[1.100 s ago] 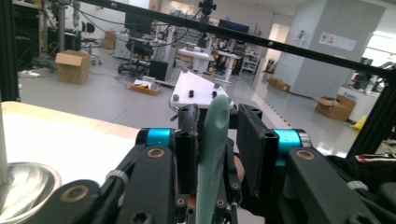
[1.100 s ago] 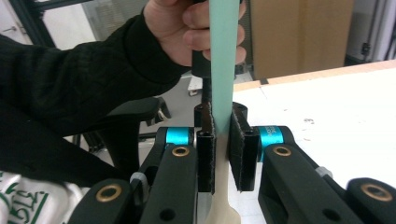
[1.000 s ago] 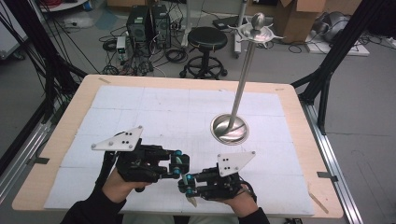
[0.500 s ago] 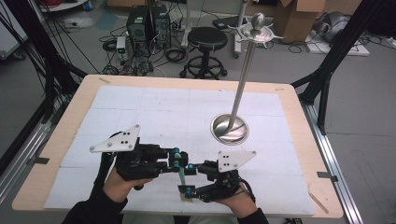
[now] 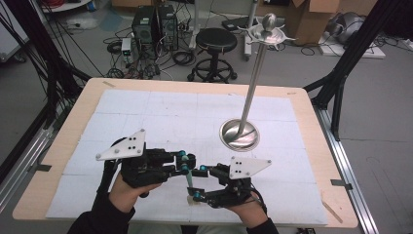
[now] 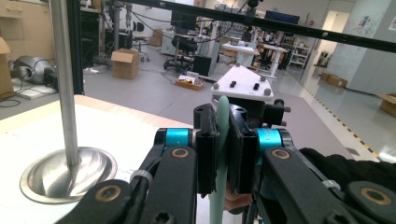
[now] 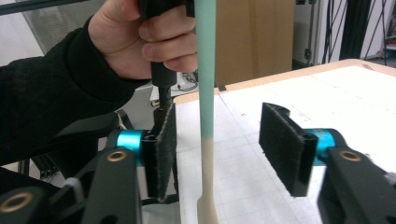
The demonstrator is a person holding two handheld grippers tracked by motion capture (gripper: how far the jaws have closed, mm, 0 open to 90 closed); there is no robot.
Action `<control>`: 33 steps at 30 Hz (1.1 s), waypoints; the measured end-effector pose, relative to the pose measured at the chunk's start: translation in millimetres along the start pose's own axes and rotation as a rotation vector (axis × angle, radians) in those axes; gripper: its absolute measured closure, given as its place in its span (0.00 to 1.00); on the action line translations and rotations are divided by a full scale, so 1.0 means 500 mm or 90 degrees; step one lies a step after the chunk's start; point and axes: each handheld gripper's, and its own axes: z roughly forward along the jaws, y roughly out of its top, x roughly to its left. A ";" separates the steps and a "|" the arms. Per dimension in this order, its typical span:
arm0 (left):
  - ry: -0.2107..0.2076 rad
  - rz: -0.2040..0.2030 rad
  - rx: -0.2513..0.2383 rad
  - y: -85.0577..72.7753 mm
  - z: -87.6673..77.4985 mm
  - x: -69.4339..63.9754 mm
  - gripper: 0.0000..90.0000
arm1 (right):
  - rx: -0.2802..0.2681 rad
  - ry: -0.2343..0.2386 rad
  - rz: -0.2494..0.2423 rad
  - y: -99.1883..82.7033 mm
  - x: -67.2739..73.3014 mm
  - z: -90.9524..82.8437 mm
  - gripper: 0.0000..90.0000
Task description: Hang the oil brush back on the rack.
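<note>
Thing: a slim stick (image 7: 205,70), likely a spatula or spoon handle
Colour: mint green along most of its length, cream at one end (image 7: 205,196)
Pose: nearly level above the tabletop, cream end toward 6 o'clock in the high view (image 5: 189,181)
Hold: green part pinched flat between two black pads (image 6: 223,135)
Place: near edge, at 7 o'clock from the steel stand base

— What kind of place is this?
— A lab: computer towers (image 5: 153,24) and cables on the grey floor, cardboard boxes (image 6: 125,63), a black stool (image 5: 215,41), desks (image 6: 243,49) beyond the worktop (image 5: 53,161).
</note>
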 end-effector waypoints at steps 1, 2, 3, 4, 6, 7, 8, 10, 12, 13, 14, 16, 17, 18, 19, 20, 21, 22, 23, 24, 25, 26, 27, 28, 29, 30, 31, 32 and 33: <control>-0.001 -0.002 0.000 -0.001 0.001 0.000 0.92 | 0.000 0.002 -0.003 0.000 0.000 -0.001 0.58; -0.002 -0.004 -0.001 -0.001 0.002 -0.001 0.92 | -0.001 0.008 -0.001 0.001 0.001 -0.001 0.61; -0.004 -0.006 0.000 -0.001 0.002 -0.001 0.92 | -0.002 0.010 -0.006 0.001 0.001 -0.002 0.63; -0.006 -0.004 0.001 -0.001 0.003 -0.001 0.92 | -0.002 0.013 -0.007 0.001 0.001 -0.002 0.65; -0.006 -0.007 0.000 -0.002 0.005 -0.002 0.92 | -0.004 0.019 -0.004 0.001 0.001 -0.003 0.69; -0.007 -0.007 0.000 -0.002 0.006 -0.002 0.92 | -0.005 0.019 -0.005 0.002 0.001 -0.004 0.71; -0.007 -0.008 0.000 -0.003 0.007 -0.002 0.92 | -0.006 0.020 -0.004 0.002 0.002 -0.004 0.73; -0.008 -0.008 0.001 -0.004 0.009 -0.003 0.92 | -0.009 0.019 -0.004 0.002 0.001 -0.005 0.78; -0.011 -0.008 0.002 -0.005 0.012 -0.003 0.92 | -0.010 0.024 -0.002 0.003 0.002 -0.006 0.81; -0.010 -0.008 0.004 -0.005 0.013 -0.003 0.92 | -0.012 0.024 -0.002 0.003 0.002 -0.006 0.82; -0.011 -0.007 0.003 -0.006 0.015 -0.003 0.92 | -0.013 0.023 -0.002 0.003 0.001 -0.006 0.82; -0.012 -0.007 0.005 -0.008 0.017 -0.004 0.92 | -0.015 0.026 0.004 0.004 0.001 -0.007 0.83; -0.013 -0.006 0.006 -0.008 0.018 -0.003 0.92 | -0.015 0.026 0.002 0.004 0.001 -0.007 0.83; -0.013 -0.008 0.006 -0.009 0.019 -0.004 0.92 | -0.016 0.027 0.002 0.004 0.001 -0.008 0.84; -0.014 -0.008 0.008 -0.010 0.019 -0.003 0.92 | -0.018 0.027 0.004 0.005 0.002 -0.008 0.86; -0.014 -0.008 0.007 -0.010 0.020 -0.003 0.92 | -0.018 0.027 0.004 0.005 0.002 -0.008 0.88; -0.016 -0.007 0.008 -0.010 0.020 -0.003 0.92 | -0.018 0.030 0.005 0.005 0.002 -0.009 0.89; -0.015 -0.008 0.007 -0.011 0.020 -0.003 0.92 | -0.019 0.030 0.003 0.005 0.002 -0.009 0.91; -0.014 -0.008 0.007 -0.011 0.020 -0.003 0.92 | -0.020 0.031 0.004 0.005 0.002 -0.010 0.91; -0.015 -0.009 0.006 -0.011 0.019 -0.003 0.92 | -0.022 0.031 0.004 0.005 0.001 -0.010 0.91; -0.016 -0.009 0.005 -0.011 0.020 -0.002 0.92 | -0.022 0.032 0.005 0.005 0.001 -0.010 0.91; -0.019 -0.010 0.005 -0.012 0.020 -0.002 0.92 | -0.021 0.033 0.005 0.005 0.001 -0.010 0.91; -0.021 -0.010 0.004 -0.012 0.020 -0.002 0.92 | -0.019 0.035 0.005 0.005 0.001 -0.010 0.92; -0.023 -0.010 0.002 -0.013 0.019 -0.001 0.91 | -0.020 0.035 0.007 0.005 0.002 -0.010 0.92; -0.025 -0.012 -0.004 -0.014 0.018 0.000 0.88 | -0.019 0.034 0.009 0.005 0.002 -0.009 0.92; -0.021 -0.019 -0.009 -0.013 0.016 0.002 0.77 | -0.017 0.034 0.013 0.004 0.002 -0.009 0.92; -0.019 -0.017 -0.014 -0.013 0.012 0.004 0.68 | -0.016 0.032 0.015 0.004 0.000 -0.009 0.92; -0.014 -0.014 -0.022 -0.013 0.007 0.007 0.63 | -0.015 0.028 0.014 0.004 -0.001 -0.008 0.92; -0.009 -0.015 -0.028 -0.012 0.001 0.010 0.58 | -0.015 0.025 0.016 0.004 -0.002 -0.008 0.92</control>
